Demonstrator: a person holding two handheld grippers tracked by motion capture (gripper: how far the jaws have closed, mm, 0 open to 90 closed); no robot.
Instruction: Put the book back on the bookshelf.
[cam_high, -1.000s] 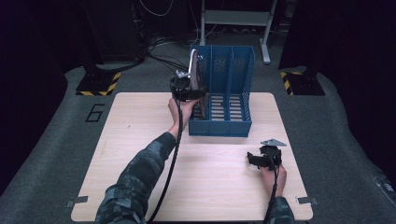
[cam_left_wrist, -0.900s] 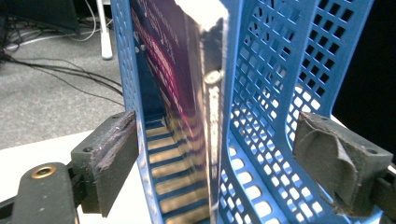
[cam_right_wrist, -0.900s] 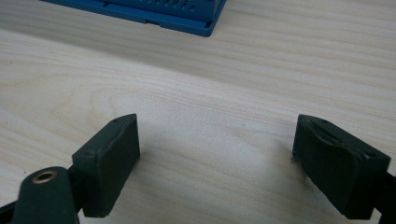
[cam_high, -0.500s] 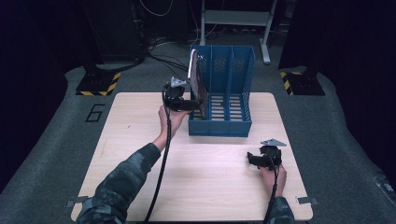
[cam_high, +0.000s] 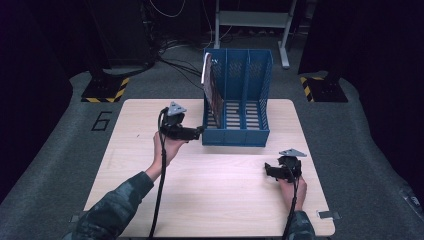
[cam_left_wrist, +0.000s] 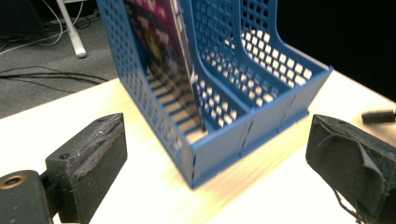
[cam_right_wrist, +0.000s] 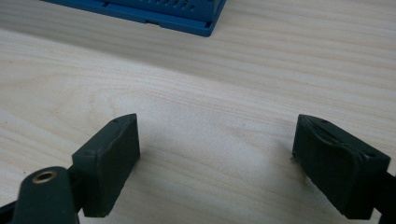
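Left claw (cam_high: 199, 132): released, jaws spread wide and holding nothing; it sits at about 9 o'clock of the rack, just beside the rack's near left corner, with the hand (cam_high: 167, 146) under it.
Magazine (cam_high: 212, 90): stands on edge in the rack's leftmost slot, leaning a little, its top corner above the rack wall; in the left gripper view its colourful cover (cam_left_wrist: 156, 35) rests against the divider.
File rack (cam_high: 260, 95): blue, perforated, three slots, at 12 o'clock on the counter (cam_high: 215, 200); the middle and right slots look empty.
Right claw (cam_high: 268, 171): released as well, jaws apart over bare wood at about 4 o'clock of the counter, well apart from the rack; nothing lies between its jaws in the right gripper view (cam_right_wrist: 215, 154).
Progress: filing the magazine looks done, judging by where it stands and the empty left claw.
Left to do: probably just drawing the left hand clear; nothing else to file lies on the counter.
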